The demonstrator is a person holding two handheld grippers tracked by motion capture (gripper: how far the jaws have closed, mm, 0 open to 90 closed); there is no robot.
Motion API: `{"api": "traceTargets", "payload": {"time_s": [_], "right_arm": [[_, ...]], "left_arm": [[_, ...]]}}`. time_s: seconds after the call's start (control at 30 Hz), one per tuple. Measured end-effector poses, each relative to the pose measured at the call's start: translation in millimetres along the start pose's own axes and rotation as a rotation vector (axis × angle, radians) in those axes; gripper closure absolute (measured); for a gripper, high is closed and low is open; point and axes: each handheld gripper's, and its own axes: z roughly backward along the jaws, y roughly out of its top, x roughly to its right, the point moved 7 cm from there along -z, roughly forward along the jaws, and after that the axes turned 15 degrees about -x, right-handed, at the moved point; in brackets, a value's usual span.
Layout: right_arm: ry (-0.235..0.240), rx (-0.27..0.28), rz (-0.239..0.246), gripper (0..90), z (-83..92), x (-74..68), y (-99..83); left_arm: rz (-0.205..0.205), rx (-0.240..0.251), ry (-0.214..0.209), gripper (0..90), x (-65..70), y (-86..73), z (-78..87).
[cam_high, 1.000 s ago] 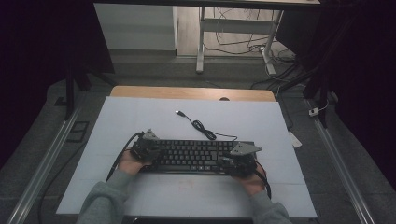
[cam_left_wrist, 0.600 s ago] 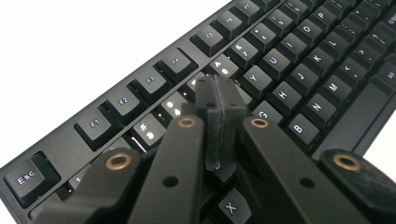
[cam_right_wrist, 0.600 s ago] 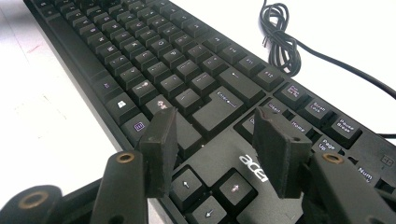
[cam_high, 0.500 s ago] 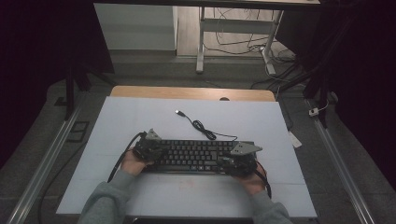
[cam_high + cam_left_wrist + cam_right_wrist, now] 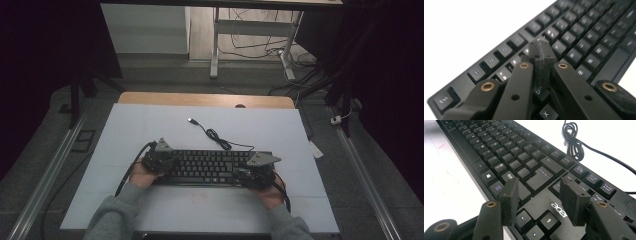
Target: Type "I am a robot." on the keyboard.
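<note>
The black keyboard [image 5: 212,167] lies flat near the front middle of the white bench [image 5: 150,125], its cable [image 5: 220,140] trailing off behind it toward the far side, the plug lying loose.

At the keyboard's left end, the left gripper [image 5: 541,47] comes down on the upper key rows with its 2 fingers [image 5: 547,53] pressed tight together, nothing between them, the joined tip resting on or just above a key; actual contact is hard to judge. Used this way it works as a single poking tip, so the step in hand looks like pressing keys. To do that well, keep the tip centred over 1 keycap, push straight down, and lift clear before moving along the row, so no neighbour gets caught.

At the right end, the right gripper [image 5: 539,200] hovers over the bare patch above the arrow keys [image 5: 534,222], beside the Enter key [image 5: 541,176]. Its fingers [image 5: 510,195] stand partly apart and hold nothing; I see no contact with the keys. If this hand is to press too, closing the fingers first would give a narrower tip; otherwise it could steady the keyboard's edge so the board does not slide on the smooth bench.
</note>
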Motion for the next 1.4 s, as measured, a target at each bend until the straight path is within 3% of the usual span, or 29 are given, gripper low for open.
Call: {"api": "traceTargets", "payload": {"time_s": [0.27,0.53,0.77,1.07,1.23,1.4], "right_arm": [[0.001,-0.002,0.005,50.1,-0.4,-0.5,0.1],[0.002,-0.005,0.002,50.0,-1.1,-1.1,-0.2],[0.005,-0.005,0.005,50.0,-2.9,-2.4,0.1],[0.007,-0.005,0.004,50.0,-3.3,-2.8,0.3],[0.009,-0.001,0.005,50.1,-3.3,-3.3,0.9],[0.008,0.002,0.008,50.3,-3.2,-3.8,2.4]], "left_arm": [[0.054,0.015,-0.039,86.7,-5.6,-6.9,11.5],[0.077,0.026,-0.059,62.6,-3.7,-16.7,21.4],[0.106,0.018,-0.055,48.5,-3.9,-25.0,26.6],[0.108,0.002,-0.044,42.8,-3.6,-25.9,24.0],[0.127,0.016,-0.079,41.0,-2.2,-24.2,25.8],[0.128,0.017,-0.071,40.4,-1.4,-23.6,26.0]]}}
